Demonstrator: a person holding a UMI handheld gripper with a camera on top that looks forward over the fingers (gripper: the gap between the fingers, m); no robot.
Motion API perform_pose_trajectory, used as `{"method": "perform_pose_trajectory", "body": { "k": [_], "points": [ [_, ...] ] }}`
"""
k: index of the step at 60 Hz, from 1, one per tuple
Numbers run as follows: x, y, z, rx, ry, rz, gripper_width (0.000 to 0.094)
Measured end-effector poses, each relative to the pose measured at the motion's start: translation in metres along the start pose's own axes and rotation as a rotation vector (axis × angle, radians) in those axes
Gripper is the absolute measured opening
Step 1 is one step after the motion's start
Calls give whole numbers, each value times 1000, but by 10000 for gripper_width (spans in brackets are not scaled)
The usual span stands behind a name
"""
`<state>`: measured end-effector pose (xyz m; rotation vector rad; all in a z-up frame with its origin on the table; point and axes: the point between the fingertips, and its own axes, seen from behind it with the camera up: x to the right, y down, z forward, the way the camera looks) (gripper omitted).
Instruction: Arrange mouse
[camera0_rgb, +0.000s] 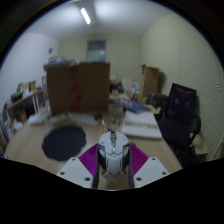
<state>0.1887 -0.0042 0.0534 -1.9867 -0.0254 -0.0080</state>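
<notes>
The gripper clamps a white-and-grey mouse between its purple pads, held above the wooden desk, near a round black mousepad

mouse between fingers of gripper, over desk. Mat at 10 o'clock on desk. Box at 11, beyond mat. Chair at 2, beside desk.
</notes>
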Motion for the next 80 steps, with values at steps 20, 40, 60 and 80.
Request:
{"method": "perform_pose_trajectory", "body": {
  "k": [20,40,60,80],
  "points": [
    [-170,-114,37,83,-133,-21,392],
    [-203,16,113,-223,-103,-81,437],
    [-212,19,92,-217,-180,-50,838],
    [-198,24,-58,-50,-338,-19,843]
  ]
}}
